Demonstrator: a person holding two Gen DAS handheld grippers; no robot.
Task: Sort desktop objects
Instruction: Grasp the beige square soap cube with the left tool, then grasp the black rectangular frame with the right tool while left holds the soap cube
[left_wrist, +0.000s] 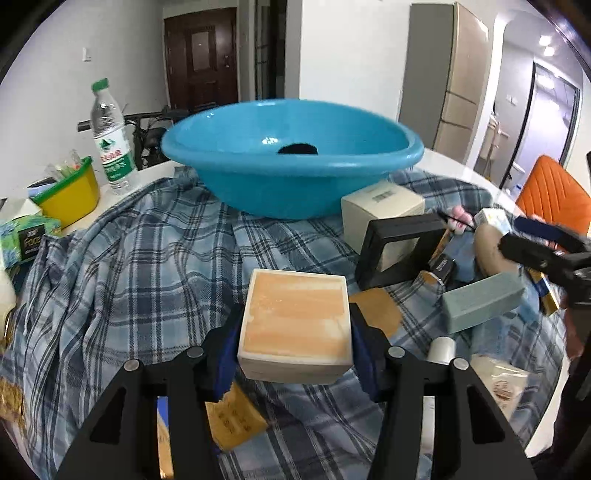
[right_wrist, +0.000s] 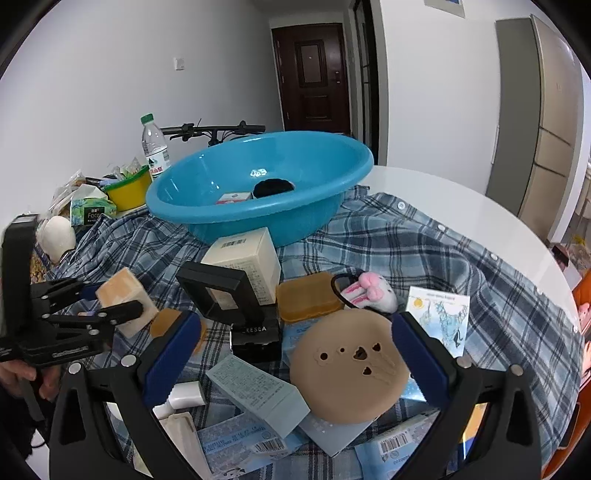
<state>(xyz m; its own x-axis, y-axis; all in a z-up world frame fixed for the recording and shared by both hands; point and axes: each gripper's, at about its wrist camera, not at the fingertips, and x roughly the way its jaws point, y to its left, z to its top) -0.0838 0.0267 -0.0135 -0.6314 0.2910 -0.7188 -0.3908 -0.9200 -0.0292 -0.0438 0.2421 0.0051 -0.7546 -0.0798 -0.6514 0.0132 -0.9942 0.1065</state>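
The left gripper (left_wrist: 295, 332) clamps an orange-topped cream box (left_wrist: 295, 325), lifted above the plaid cloth (left_wrist: 147, 266) near the table's front edge. The right gripper (right_wrist: 295, 354) stands wide around a tan round disc (right_wrist: 351, 362), not closed on it. Behind, one blue basin (right_wrist: 258, 206) holds a dark item and, seen only by the right wrist, one small box (right_wrist: 232, 197). One yellow tub (left_wrist: 70, 195) at the table's left edge holds packets.

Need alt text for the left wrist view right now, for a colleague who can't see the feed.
The left gripper clamps an orange-topped cream box above a blue plaid cloth. A blue plastic basin sits straight ahead; the right gripper reaches over boxes at right.
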